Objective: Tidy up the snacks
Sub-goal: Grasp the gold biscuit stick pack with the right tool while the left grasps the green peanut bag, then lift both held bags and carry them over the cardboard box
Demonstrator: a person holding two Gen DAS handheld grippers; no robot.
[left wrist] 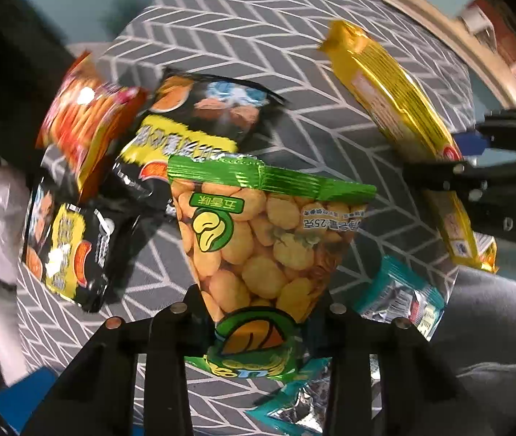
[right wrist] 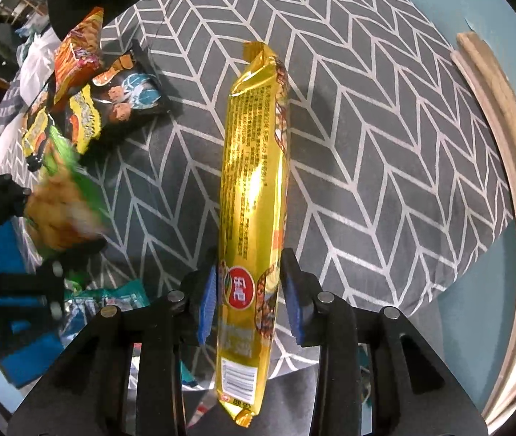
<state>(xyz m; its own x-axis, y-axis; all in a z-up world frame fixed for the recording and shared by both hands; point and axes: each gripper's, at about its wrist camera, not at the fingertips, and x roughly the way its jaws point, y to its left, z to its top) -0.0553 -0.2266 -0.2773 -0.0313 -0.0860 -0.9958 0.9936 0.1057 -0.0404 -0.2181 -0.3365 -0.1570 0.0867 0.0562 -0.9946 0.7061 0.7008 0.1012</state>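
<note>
My left gripper (left wrist: pixel 258 312) is shut on a green bag of broad beans (left wrist: pixel 265 239) and holds it above the grey patterned cushion (left wrist: pixel 243 29). My right gripper (right wrist: pixel 250 290) is shut on a long gold biscuit pack (right wrist: pixel 254 189), held above the same cushion (right wrist: pixel 385 138). The gold pack (left wrist: pixel 396 101) and the right gripper (left wrist: pixel 476 160) show at the right of the left wrist view. The green bag (right wrist: pixel 65 203) shows blurred at the left of the right wrist view. Two black-and-yellow snack bags (left wrist: pixel 192 123) (left wrist: pixel 65 250) and a red-orange bag (left wrist: pixel 87 120) lie at the cushion's left.
Teal foil packets (left wrist: pixel 403 294) lie at the near edge of the cushion. A wooden rim (right wrist: pixel 512 167) curves along the right. Clutter and white cloth (right wrist: pixel 29 58) lie beyond the left edge. The floor is teal.
</note>
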